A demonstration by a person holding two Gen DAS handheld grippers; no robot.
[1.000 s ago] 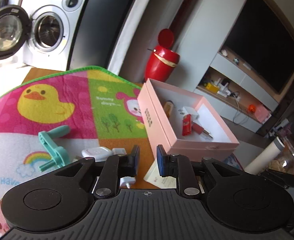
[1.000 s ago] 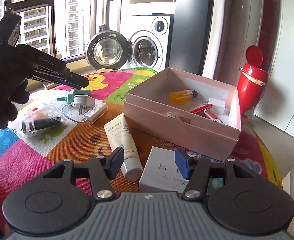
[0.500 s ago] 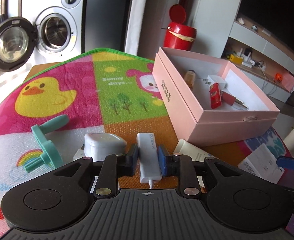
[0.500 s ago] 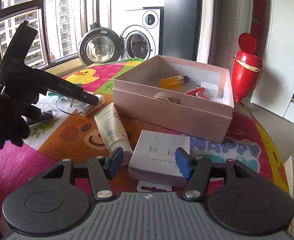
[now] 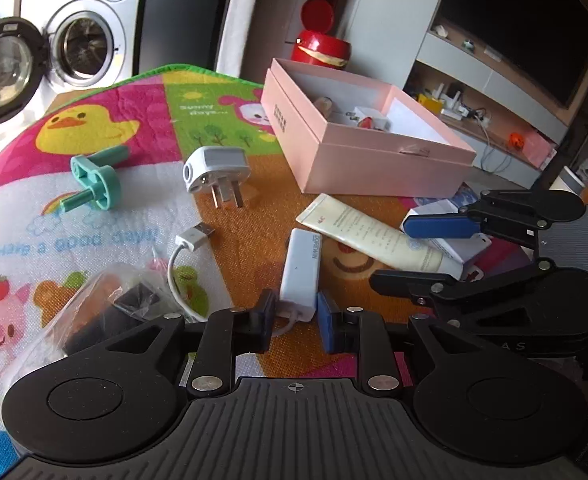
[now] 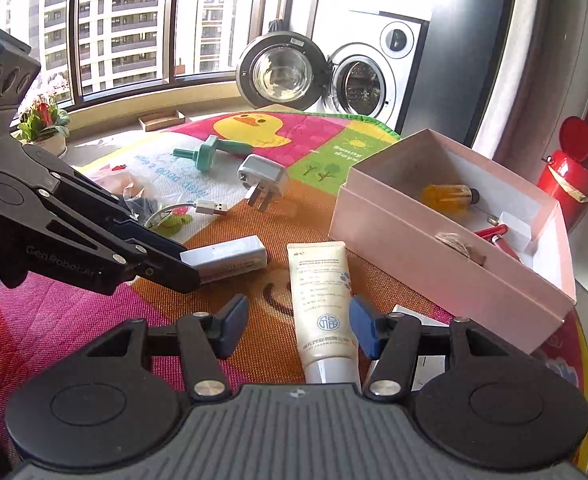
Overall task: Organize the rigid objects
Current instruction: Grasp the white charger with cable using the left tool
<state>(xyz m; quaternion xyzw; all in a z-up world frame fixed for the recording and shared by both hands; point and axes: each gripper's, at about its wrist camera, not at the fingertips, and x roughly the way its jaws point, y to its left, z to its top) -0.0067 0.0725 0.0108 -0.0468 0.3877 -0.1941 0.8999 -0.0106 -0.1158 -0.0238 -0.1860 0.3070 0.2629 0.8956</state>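
Note:
My left gripper point(image 5: 294, 316) is shut on the near end of a white cable adapter point(image 5: 302, 270), held just over the mat; it also shows in the right wrist view point(image 6: 230, 258), where the left fingers point(image 6: 166, 264) clamp it. My right gripper point(image 6: 294, 326) is open, its fingers either side of a cream tube point(image 6: 323, 304) lying on the mat, also seen in the left wrist view point(image 5: 377, 236). The open pink box point(image 6: 445, 264) holds an amber bottle point(image 6: 447, 196), a red item and a white block.
A white wall plug point(image 5: 216, 170), a teal plastic handle point(image 5: 94, 180), a USB cable end point(image 5: 194, 238) and a bagged dark item point(image 5: 106, 312) lie on the colourful mat. A white flat box point(image 5: 453, 246) lies under the right gripper. A red bin point(image 6: 569, 176) stands behind the pink box.
My left gripper closed on the white adapter and drew it back and right, away from the wall plug. My right gripper shifted left from above the white flat box to straddle the tube.

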